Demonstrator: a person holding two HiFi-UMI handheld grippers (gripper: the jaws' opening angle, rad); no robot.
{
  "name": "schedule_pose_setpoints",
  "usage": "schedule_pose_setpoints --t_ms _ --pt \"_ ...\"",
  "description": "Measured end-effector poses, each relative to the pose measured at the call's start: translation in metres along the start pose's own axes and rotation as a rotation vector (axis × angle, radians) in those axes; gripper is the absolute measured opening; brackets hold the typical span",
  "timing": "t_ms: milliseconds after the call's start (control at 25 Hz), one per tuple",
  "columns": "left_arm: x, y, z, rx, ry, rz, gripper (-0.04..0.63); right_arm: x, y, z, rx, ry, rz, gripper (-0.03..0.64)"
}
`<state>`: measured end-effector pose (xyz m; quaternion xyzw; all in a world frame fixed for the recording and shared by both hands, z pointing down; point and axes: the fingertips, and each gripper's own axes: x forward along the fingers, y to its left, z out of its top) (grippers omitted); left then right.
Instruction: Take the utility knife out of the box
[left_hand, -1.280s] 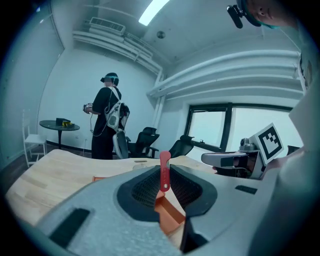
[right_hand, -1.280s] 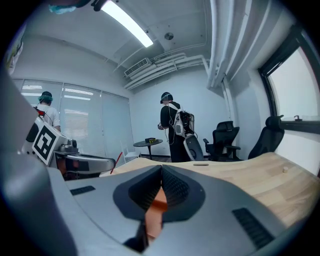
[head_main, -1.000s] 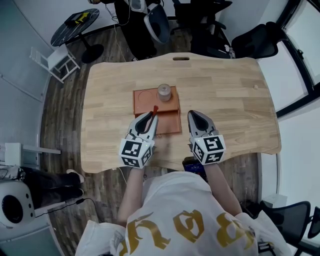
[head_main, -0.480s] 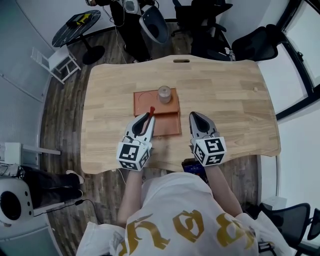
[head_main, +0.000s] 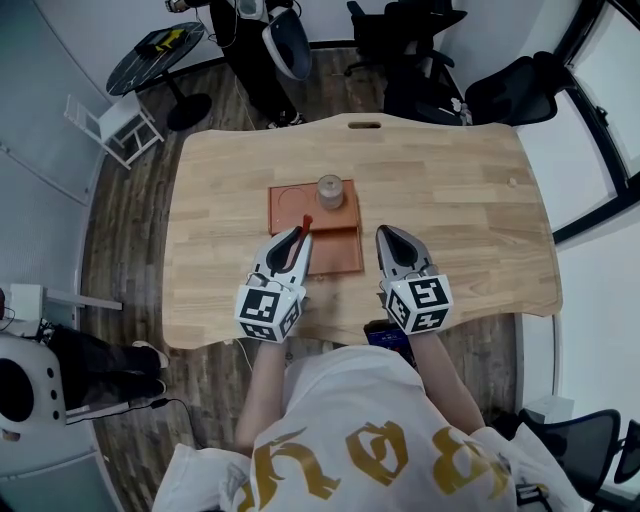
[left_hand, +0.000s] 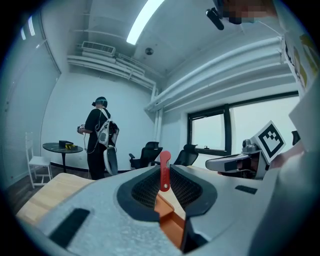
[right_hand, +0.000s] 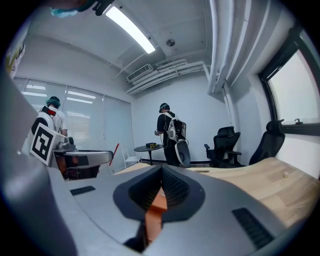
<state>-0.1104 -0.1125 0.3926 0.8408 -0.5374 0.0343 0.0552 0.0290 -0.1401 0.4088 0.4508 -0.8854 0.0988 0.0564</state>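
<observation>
The red utility knife (head_main: 306, 222) (left_hand: 164, 172) stands up between the jaws of my left gripper (head_main: 299, 232) (left_hand: 163, 167), which is shut on it over the left part of the orange box (head_main: 338, 250) (left_hand: 170, 227). The box lies open on the wooden table (head_main: 450, 190), its two flat halves side by side. My right gripper (head_main: 385, 232) (right_hand: 161, 171) is shut with nothing in it, just right of the box's near corner. In the right gripper view the left gripper (right_hand: 85, 159) shows with the red knife (right_hand: 115, 148) sticking up from it.
A small beige roll (head_main: 329, 188) stands on the far half of the box. A person (head_main: 250, 30) stands beyond the table's far edge beside a round side table (head_main: 150, 50). Office chairs (head_main: 420, 60) sit behind the table.
My left gripper has drawn back slightly toward the near edge with the knife in it. The right gripper has hardly moved. The person in the background has stepped further away.
</observation>
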Motion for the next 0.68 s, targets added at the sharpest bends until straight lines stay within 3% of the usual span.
schedule_pose_setpoints --t_ms 680 --pt "0.0019 0.0101 -0.0033 0.002 0.009 0.008 0.06 0.0084 -0.0018 -0.001 -0.004 0.006 0.004 0.011"
